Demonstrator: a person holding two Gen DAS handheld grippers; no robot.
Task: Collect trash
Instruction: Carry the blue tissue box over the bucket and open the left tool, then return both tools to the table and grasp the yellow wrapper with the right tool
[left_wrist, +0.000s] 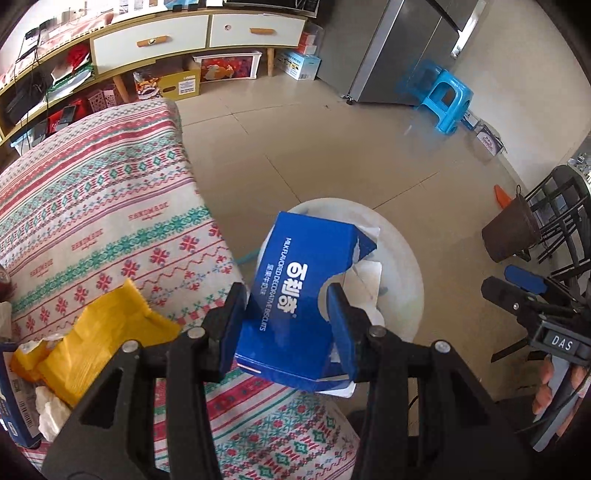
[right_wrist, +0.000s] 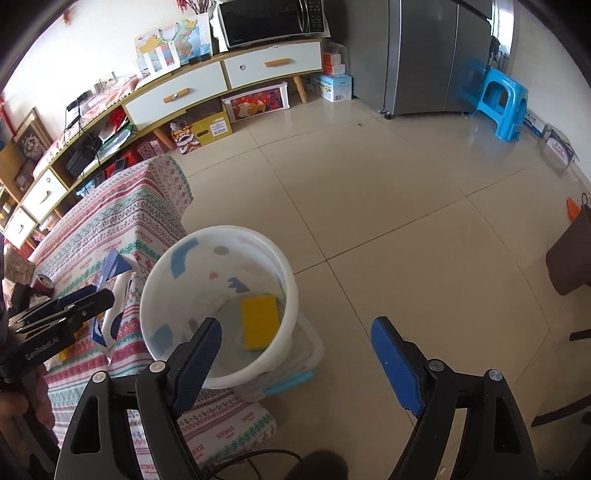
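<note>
L gripper (left_wrist: 286, 328) fingers clamped on 1 blue biscuit box (left_wrist: 295, 295), pads pressing both sides, box tilted w/ torn white flap end pointing away. The box is held past the table edge, in front of the white bin (left_wrist: 406, 258). R gripper (right_wrist: 295, 365) fingers spread wide, holding nothing, hovering beside and just above the bin (right_wrist: 221, 236); 1 yellow item (right_wrist: 258, 325) lies at the bottom inside it. Bin stands on the tile floor touching the patterned tablecloth (left_wrist: 92, 206). On the cloth by the L gripper: 1 yellow wrapper (left_wrist: 107, 332), crumpled white tissue (left_wrist: 48, 410), 1 more blue box (left_wrist: 11, 387) at the frame edge. Farther off: 1 blue stool (right_wrist: 502, 107), 1 brown bucket (left_wrist: 511, 230), 1 fridge (right_wrist: 436, 55)
</note>
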